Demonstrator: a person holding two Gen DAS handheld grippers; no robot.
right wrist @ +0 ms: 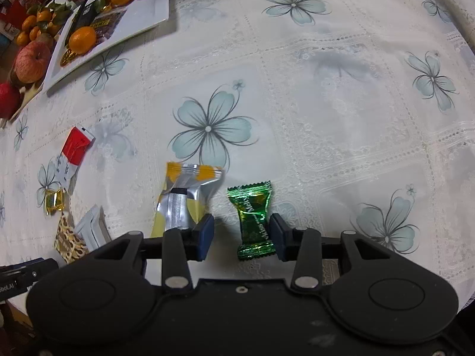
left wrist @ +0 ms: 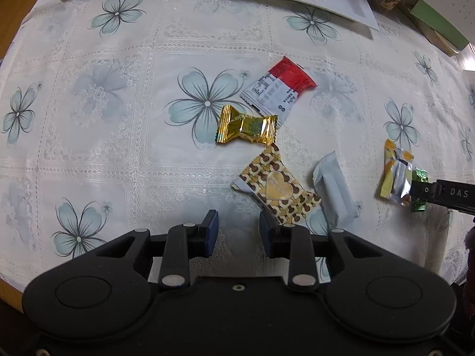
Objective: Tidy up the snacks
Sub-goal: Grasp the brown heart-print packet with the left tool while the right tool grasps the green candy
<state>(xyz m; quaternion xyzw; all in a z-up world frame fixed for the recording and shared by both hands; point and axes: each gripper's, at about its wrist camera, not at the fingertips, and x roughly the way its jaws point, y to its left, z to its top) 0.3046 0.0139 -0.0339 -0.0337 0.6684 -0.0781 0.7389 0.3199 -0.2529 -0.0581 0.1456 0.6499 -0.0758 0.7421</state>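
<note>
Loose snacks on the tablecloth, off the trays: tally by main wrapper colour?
Gold: 1, gold candy
Red and white: 1, red-white packet
Brown patterned: 1, heart-window packet
Pale grey: 1, grey packet
Yellow and silver: 1, yellow-silver packet
Green: 1, green candy
Total: 6

- Left gripper [left wrist: 239, 233]: black housing bearing silver pivot pins, dark blue finger pads [left wrist: 211, 231].
- Right gripper [right wrist: 241, 235]: showing matching black linkage, a central screw, blue pads [right wrist: 206, 235].

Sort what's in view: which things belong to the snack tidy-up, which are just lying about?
Job: green candy, yellow-silver packet, gold candy, heart-print packet, red-white packet, pale packet, white tray.
Lying about: apple, oranges, flowered tablecloth.
</note>
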